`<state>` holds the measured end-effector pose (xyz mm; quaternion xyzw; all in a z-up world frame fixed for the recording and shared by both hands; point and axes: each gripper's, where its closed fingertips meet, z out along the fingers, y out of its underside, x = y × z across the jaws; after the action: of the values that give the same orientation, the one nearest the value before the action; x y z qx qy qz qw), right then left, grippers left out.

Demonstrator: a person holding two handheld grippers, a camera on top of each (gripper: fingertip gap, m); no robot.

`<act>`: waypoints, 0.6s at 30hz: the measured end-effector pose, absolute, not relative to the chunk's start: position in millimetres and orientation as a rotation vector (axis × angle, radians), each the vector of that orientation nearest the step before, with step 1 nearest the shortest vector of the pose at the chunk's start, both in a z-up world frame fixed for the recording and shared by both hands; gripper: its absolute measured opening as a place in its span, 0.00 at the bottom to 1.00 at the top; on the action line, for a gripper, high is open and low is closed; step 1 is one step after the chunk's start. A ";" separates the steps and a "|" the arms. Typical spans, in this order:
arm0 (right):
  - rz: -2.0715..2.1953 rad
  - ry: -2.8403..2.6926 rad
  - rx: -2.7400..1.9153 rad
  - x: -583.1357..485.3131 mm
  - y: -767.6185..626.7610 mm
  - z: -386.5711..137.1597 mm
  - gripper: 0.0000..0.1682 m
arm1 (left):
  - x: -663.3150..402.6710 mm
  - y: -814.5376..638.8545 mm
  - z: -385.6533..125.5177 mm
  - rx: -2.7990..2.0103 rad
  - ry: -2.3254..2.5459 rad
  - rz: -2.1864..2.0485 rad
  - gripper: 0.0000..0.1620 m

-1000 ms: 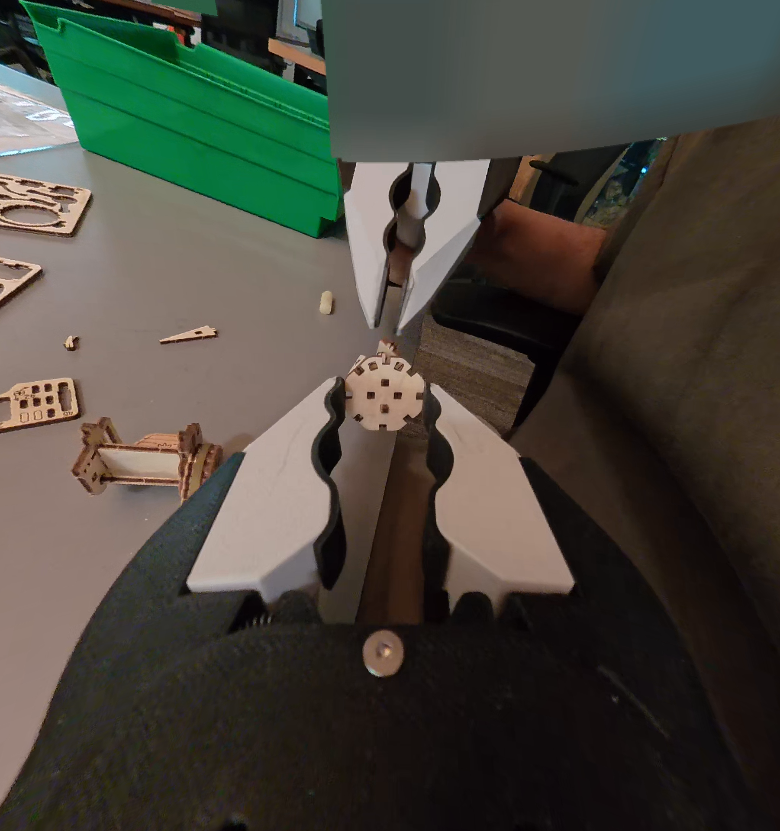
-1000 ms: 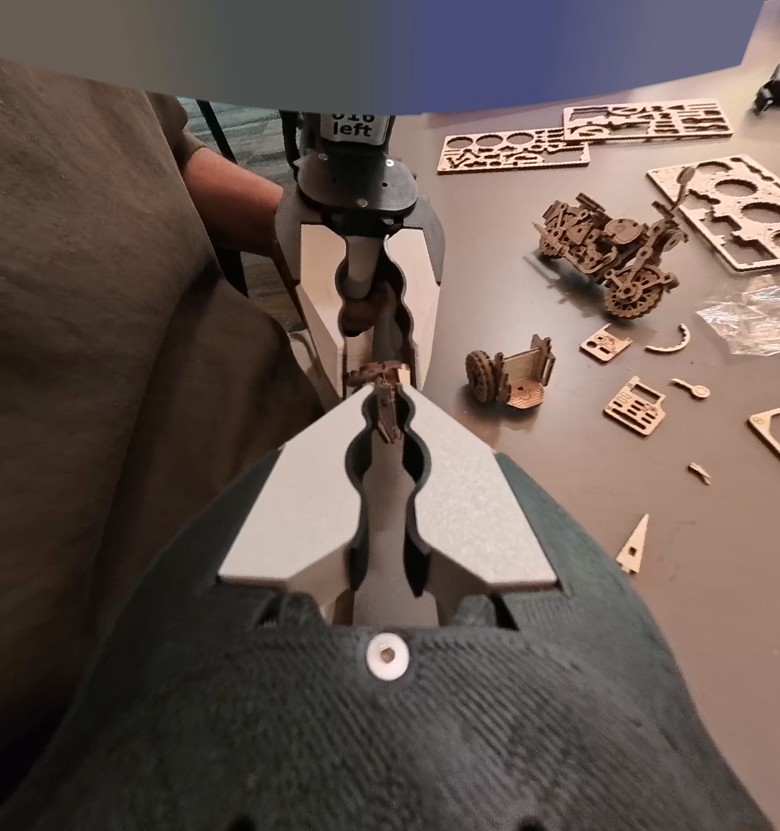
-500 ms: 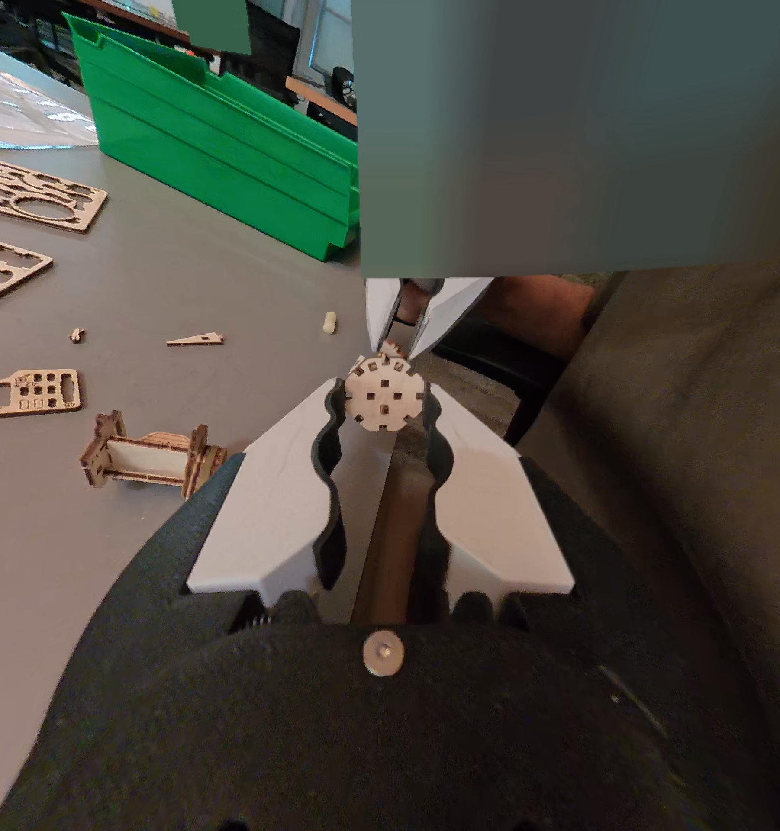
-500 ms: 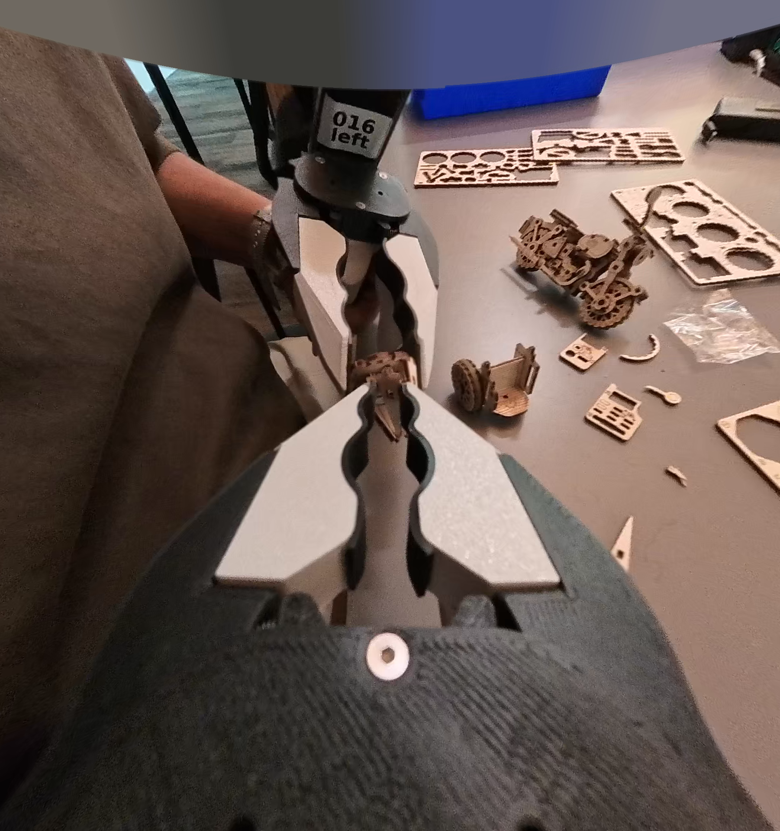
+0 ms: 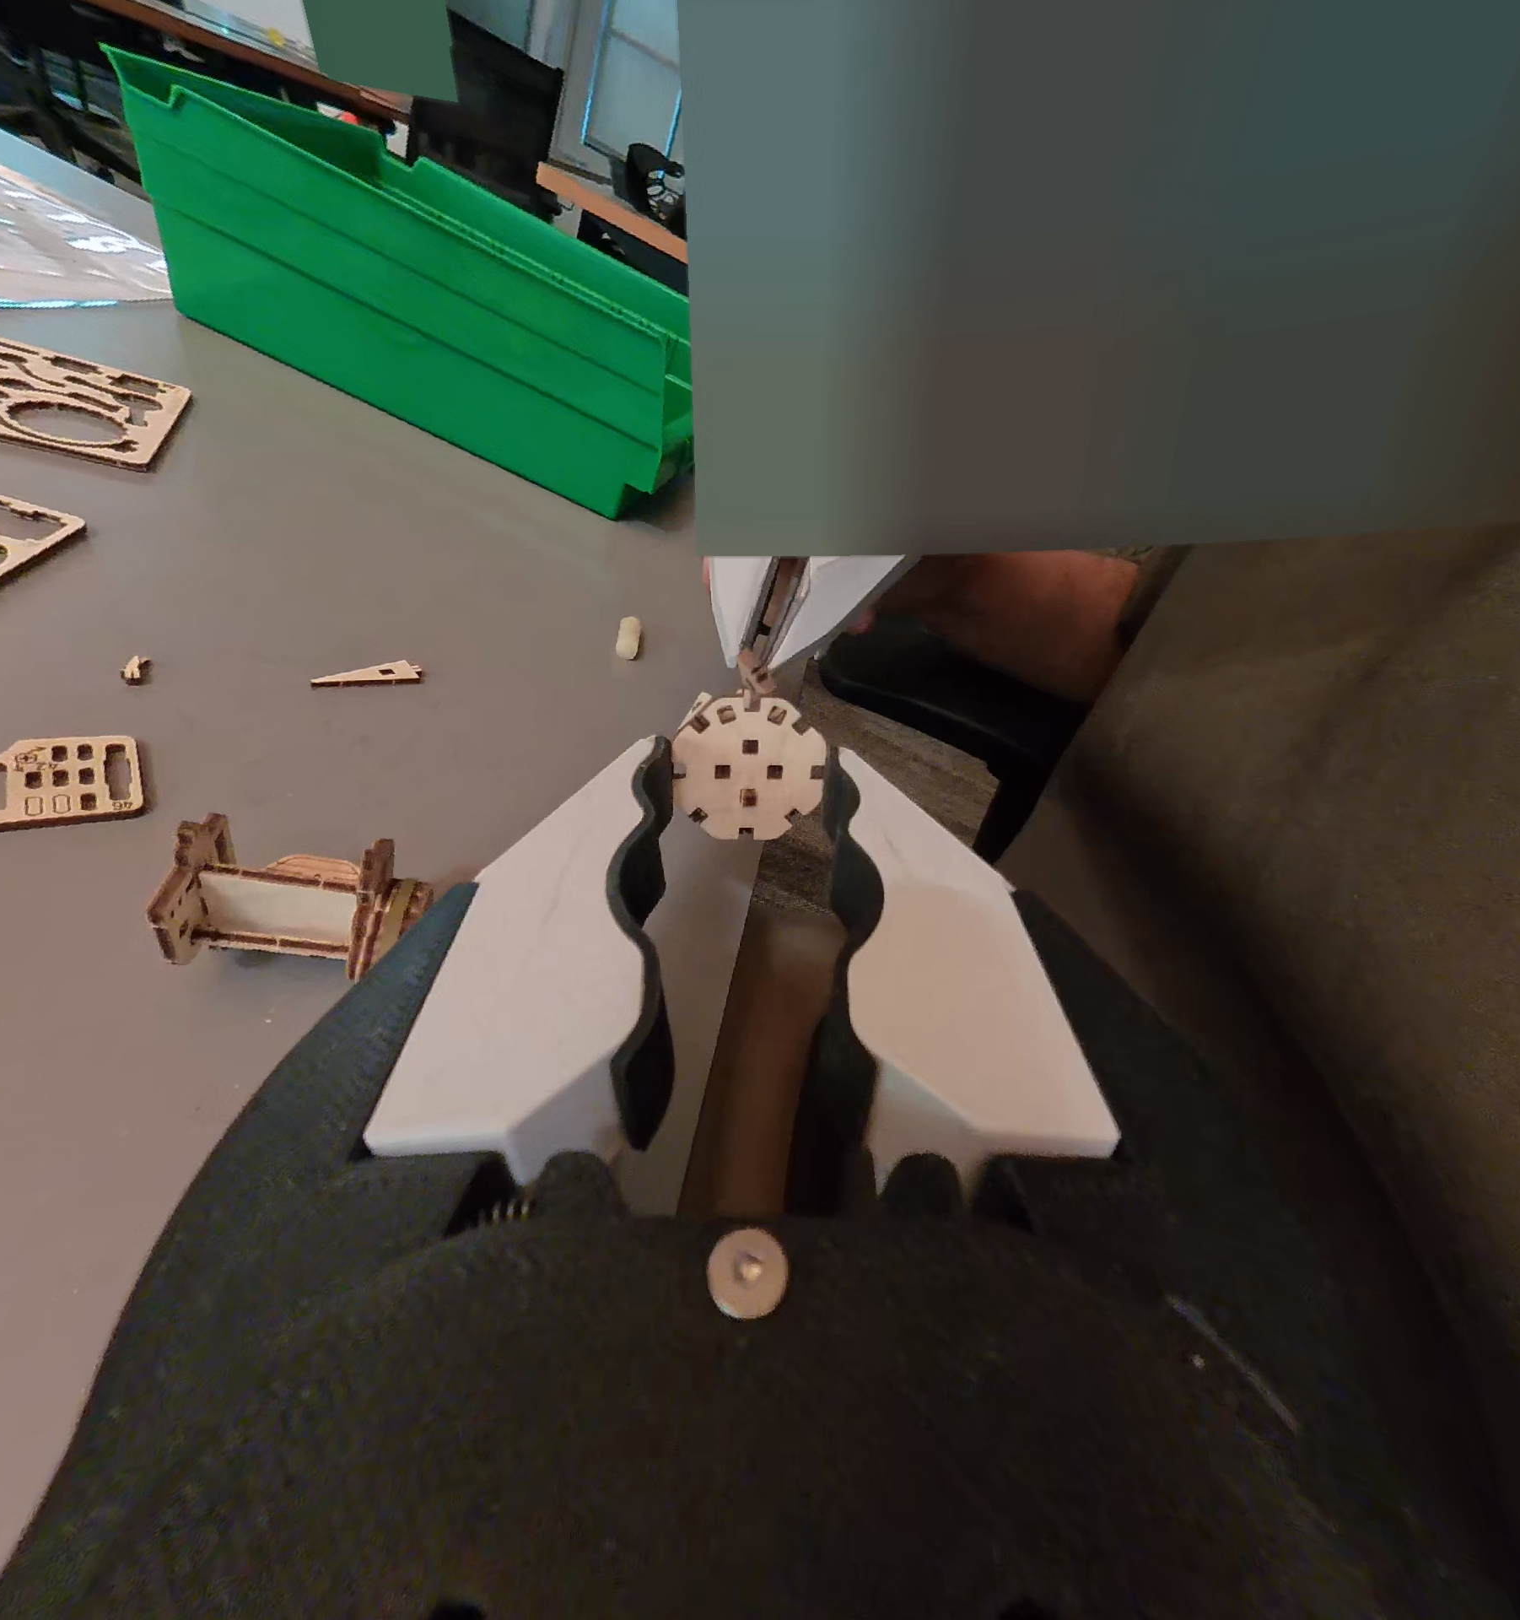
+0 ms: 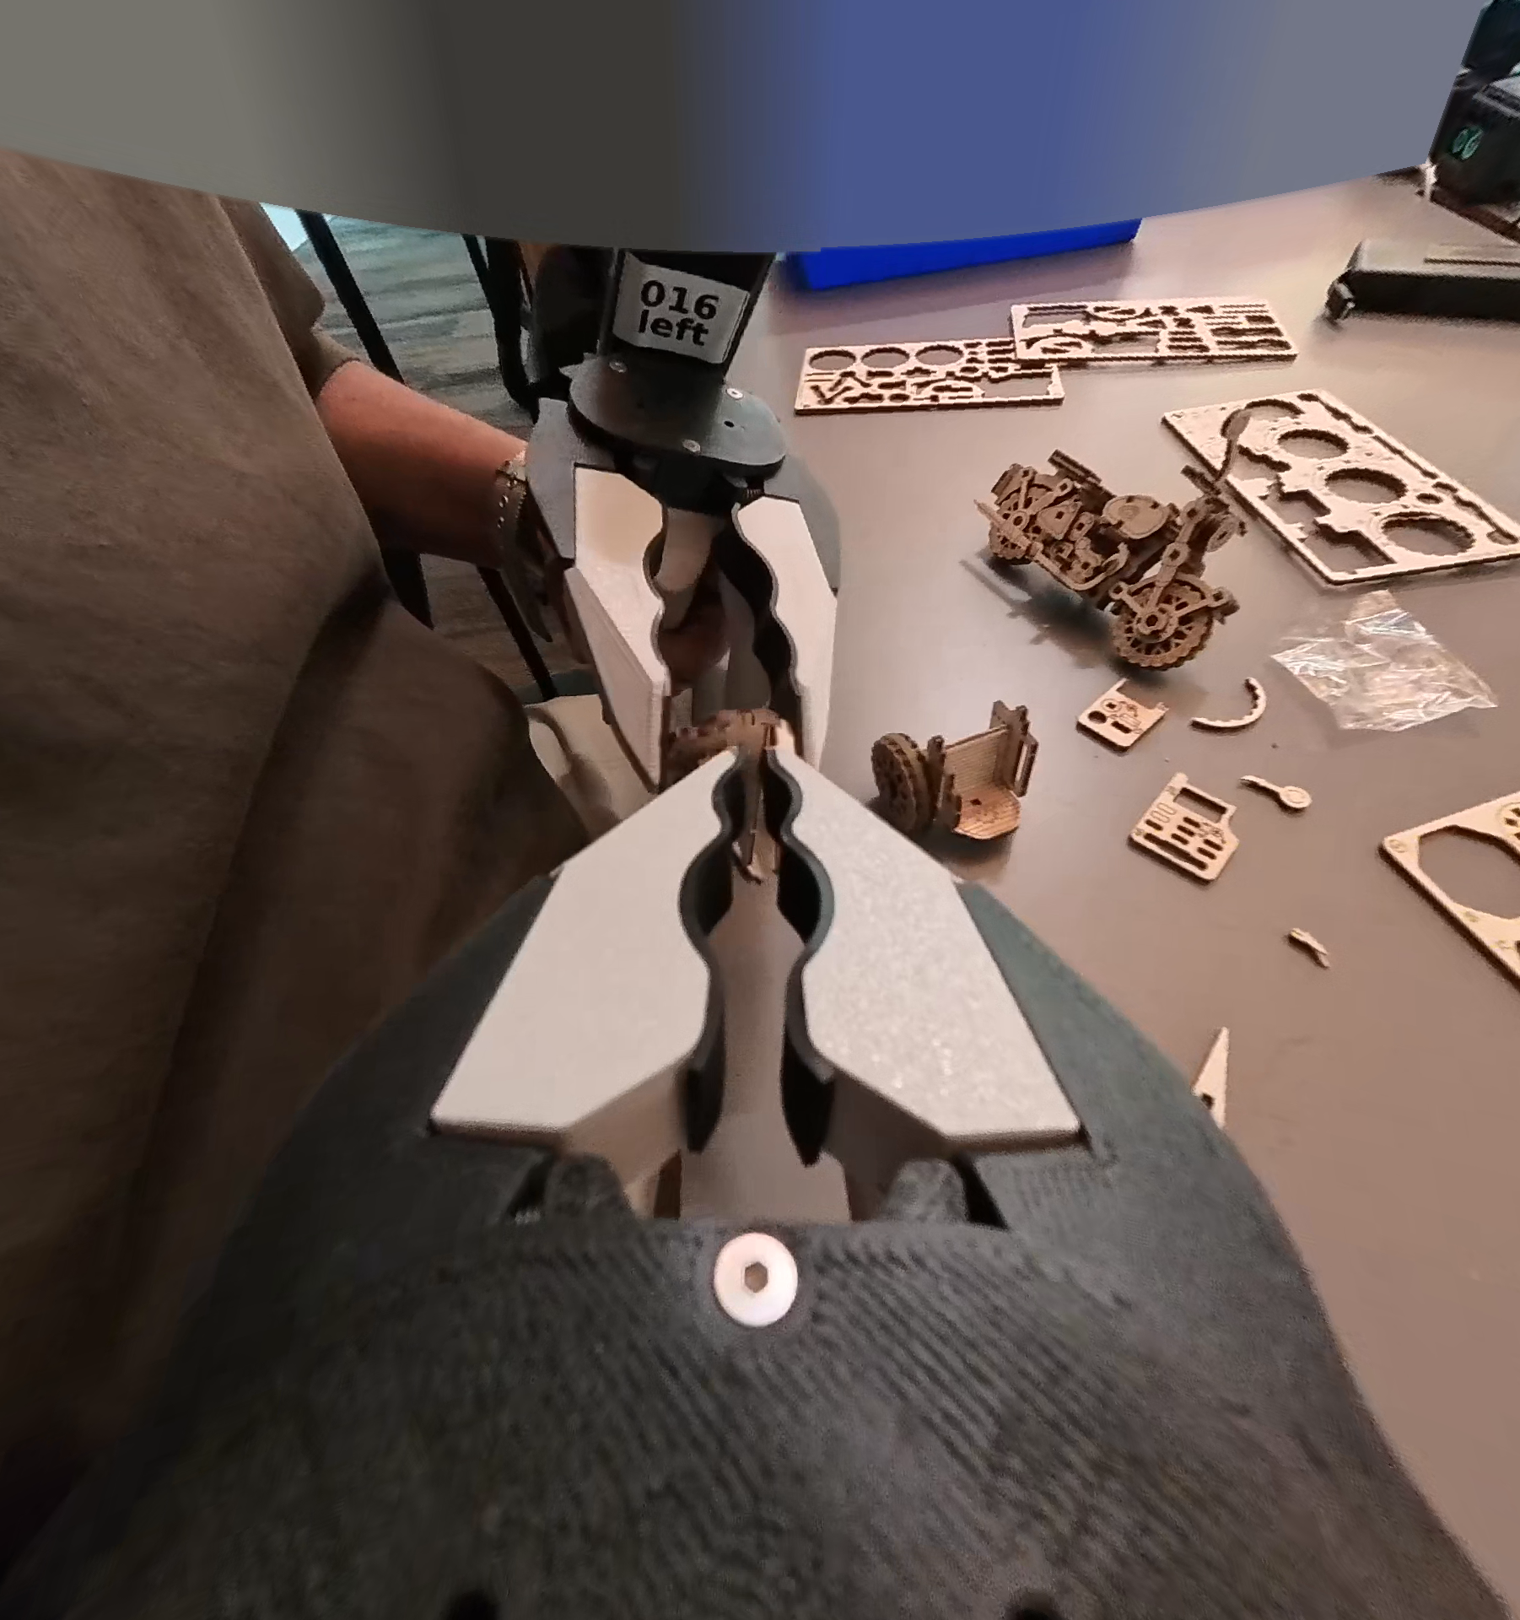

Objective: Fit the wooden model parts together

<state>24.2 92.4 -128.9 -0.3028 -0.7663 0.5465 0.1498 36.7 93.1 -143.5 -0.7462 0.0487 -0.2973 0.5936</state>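
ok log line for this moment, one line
left gripper: shut on wooden disc | right gripper: shut on small wooden part | parts meeting

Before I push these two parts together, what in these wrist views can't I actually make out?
- Contact between the slotted wooden disc and the thin wooden piece: right wrist view, hidden behind the right gripper fingertips.
- The thin piece's shape: left wrist view, only its tip shows.
- Most of the right gripper: left wrist view, covered by the blur patch.
- The disc's rear: right wrist view, partly behind the left gripper fingers.
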 end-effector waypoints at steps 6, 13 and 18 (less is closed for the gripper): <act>1.683 -2.362 -0.956 33.3 85.1 -133.2 0.00 | 43.3 89.0 -147.2 -1.748 0.224 -0.634 0.19; 1.678 -2.548 -0.942 39.2 77.6 -134.9 0.00 | 51.4 82.3 -151.4 -1.762 0.340 -0.601 0.19; 1.572 -2.598 -0.941 36.0 78.7 -137.3 0.00 | 48.7 83.2 -153.1 -1.775 0.325 -0.597 0.19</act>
<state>36.0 78.7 -137.3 -0.2959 -0.8170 0.4945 -0.0188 48.7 83.2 -153.1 -0.7598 0.1392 -0.2556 0.5814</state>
